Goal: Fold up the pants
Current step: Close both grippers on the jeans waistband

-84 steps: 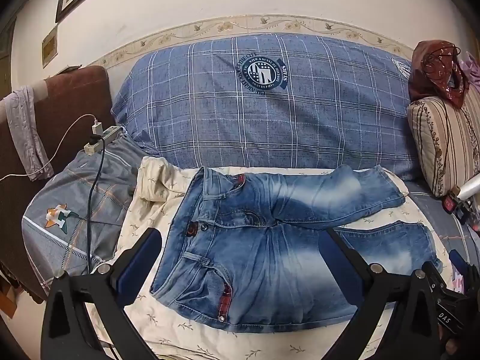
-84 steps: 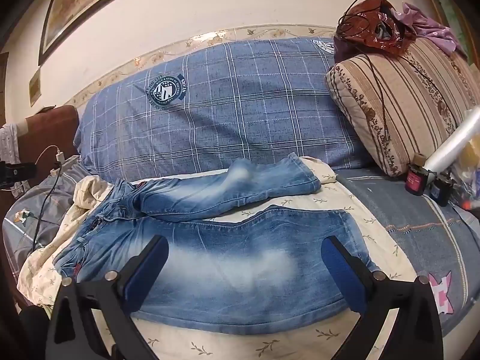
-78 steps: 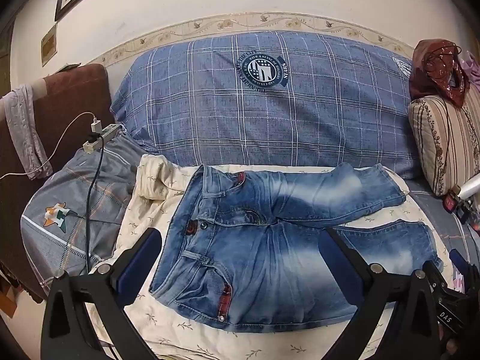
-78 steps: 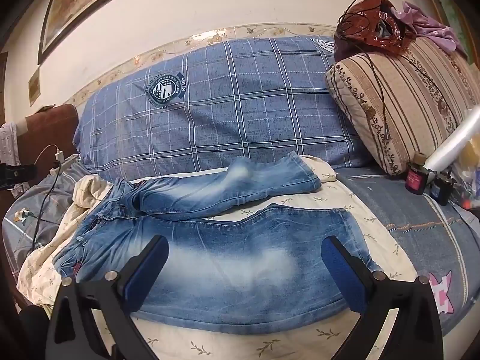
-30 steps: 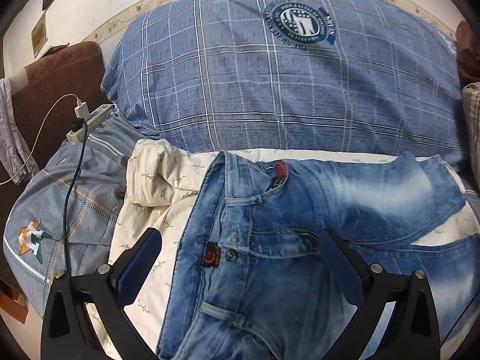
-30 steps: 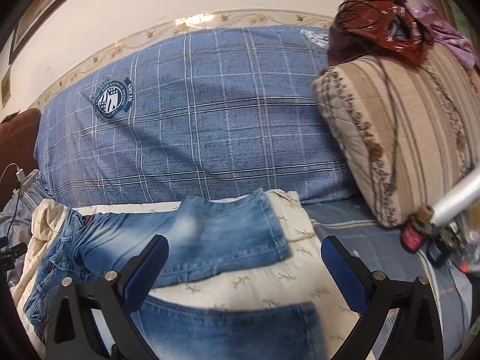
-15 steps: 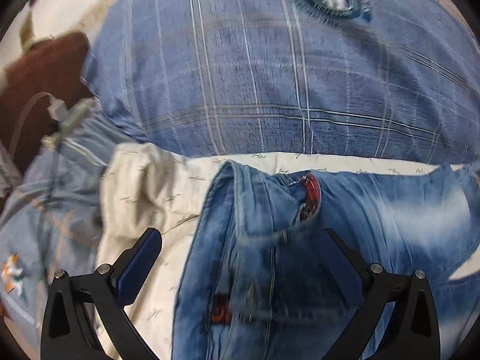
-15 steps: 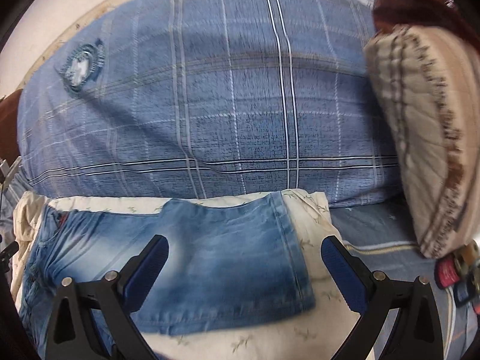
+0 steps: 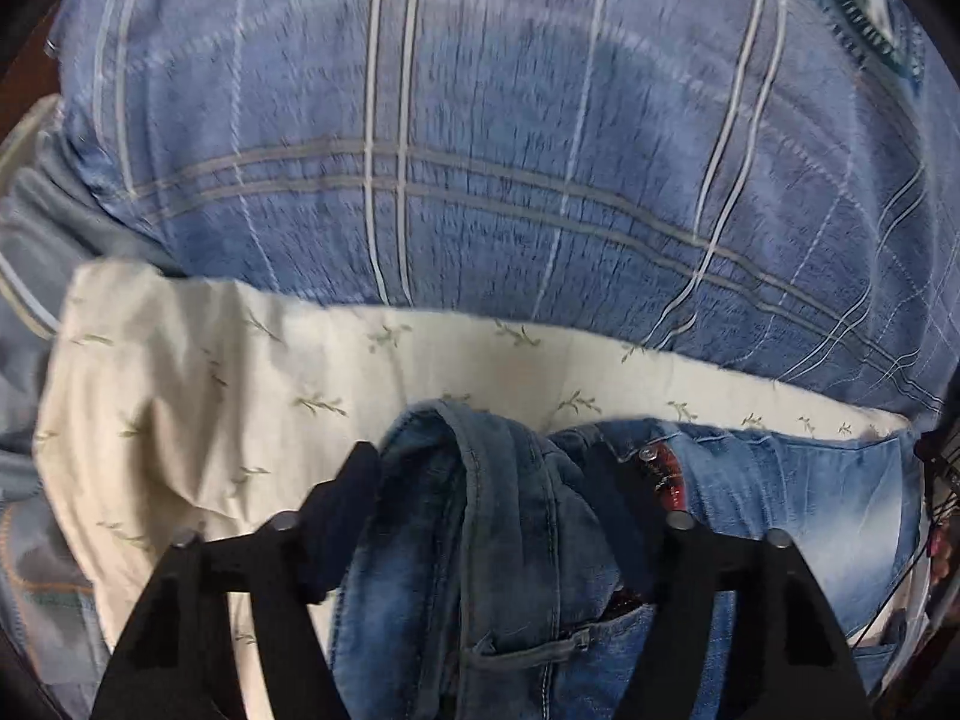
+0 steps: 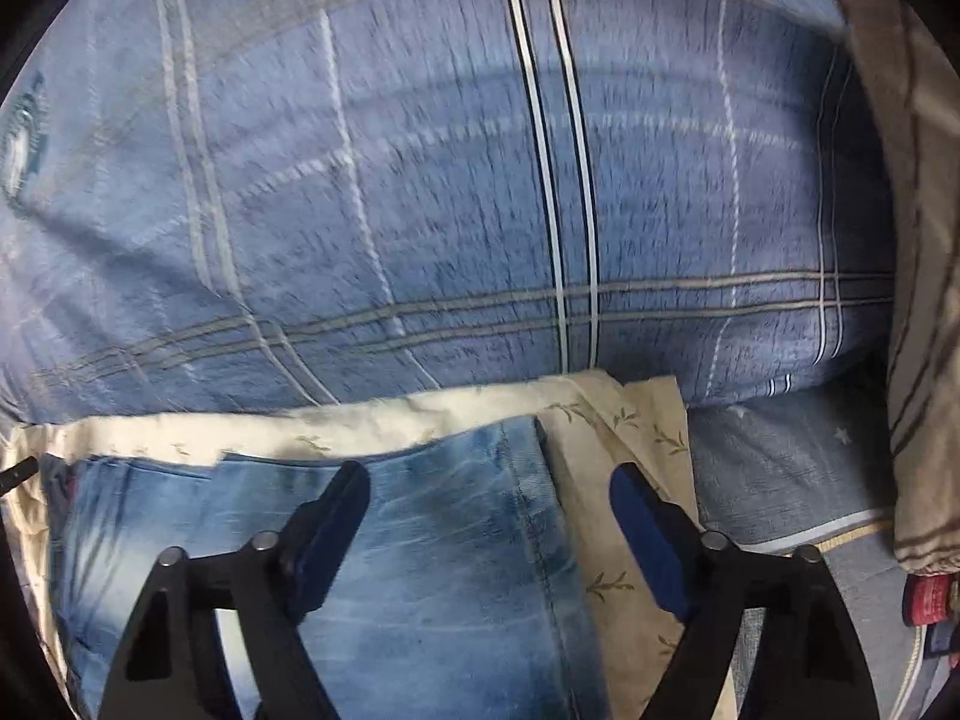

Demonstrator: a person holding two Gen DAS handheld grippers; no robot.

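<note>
Faded blue denim pants (image 9: 516, 540) are laid flat on a cream sheet printed with small sprigs, just in front of a blue plaid cushion. In the left wrist view the waistband end is seen bunched into a raised fold, with a metal button and a red inner lining exposed. In the right wrist view one leg's stitched hem (image 10: 528, 516) is seen lying flat.

pants (image 9: 528, 540) on sheet (image 9: 198, 396) | pillow (image 9: 480, 150) behind sheet | cushion (image 10: 924, 360) right of pillow
</note>
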